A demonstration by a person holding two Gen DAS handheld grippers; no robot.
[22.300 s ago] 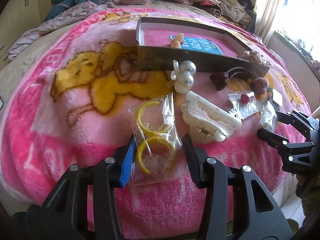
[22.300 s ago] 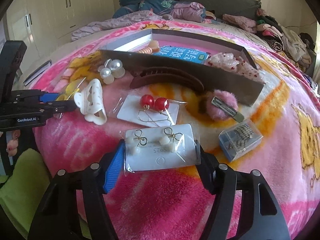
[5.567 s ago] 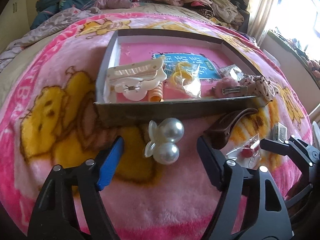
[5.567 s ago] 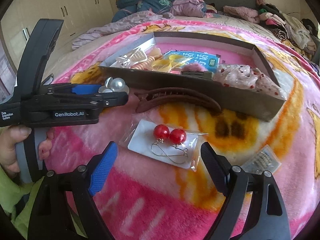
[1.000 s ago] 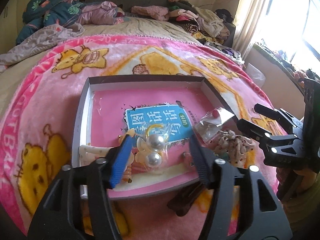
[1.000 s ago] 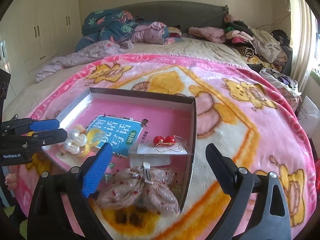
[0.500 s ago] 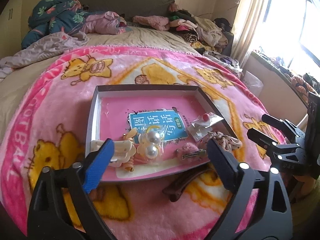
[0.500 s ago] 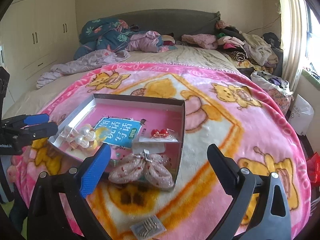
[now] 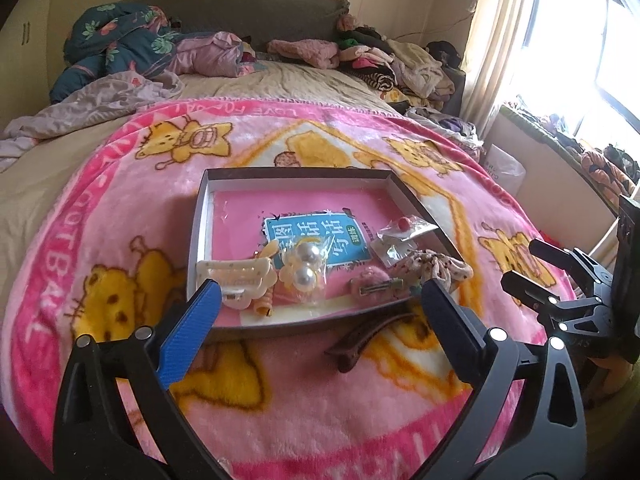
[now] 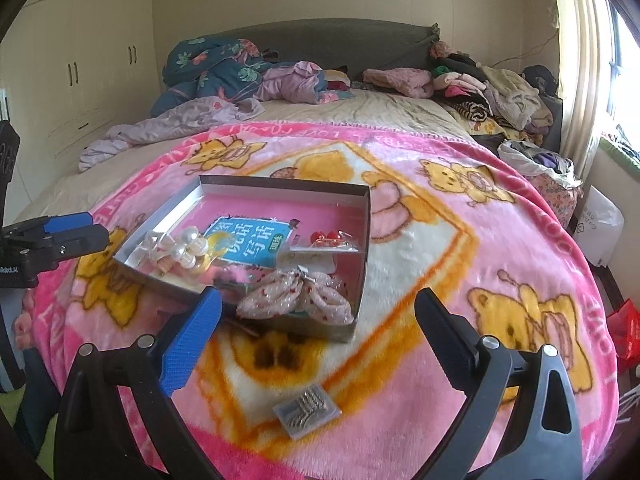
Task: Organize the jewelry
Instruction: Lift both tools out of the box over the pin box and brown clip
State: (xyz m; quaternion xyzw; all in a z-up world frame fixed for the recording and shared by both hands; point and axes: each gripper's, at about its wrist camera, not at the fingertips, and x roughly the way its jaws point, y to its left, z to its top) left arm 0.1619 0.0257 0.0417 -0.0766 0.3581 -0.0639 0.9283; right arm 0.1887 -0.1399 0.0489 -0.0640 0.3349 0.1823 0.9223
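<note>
Fuzzy pink blanket (image 9: 320, 420) bears shallow rectangular cardboard tray (image 9: 200, 216).

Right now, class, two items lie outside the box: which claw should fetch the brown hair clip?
Probably the left claw: the brown hair clip lies between its open fingers; the right claw frames the clear case.

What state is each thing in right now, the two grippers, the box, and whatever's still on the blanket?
Left gripper: open, empty.
Right gripper: open, empty.
Box: lidless, holding jewelry.
Brown hair clip: outside box, on blanket.
Small clear case: outside box, on blanket.
Pearl hair clip: inside box.
</note>
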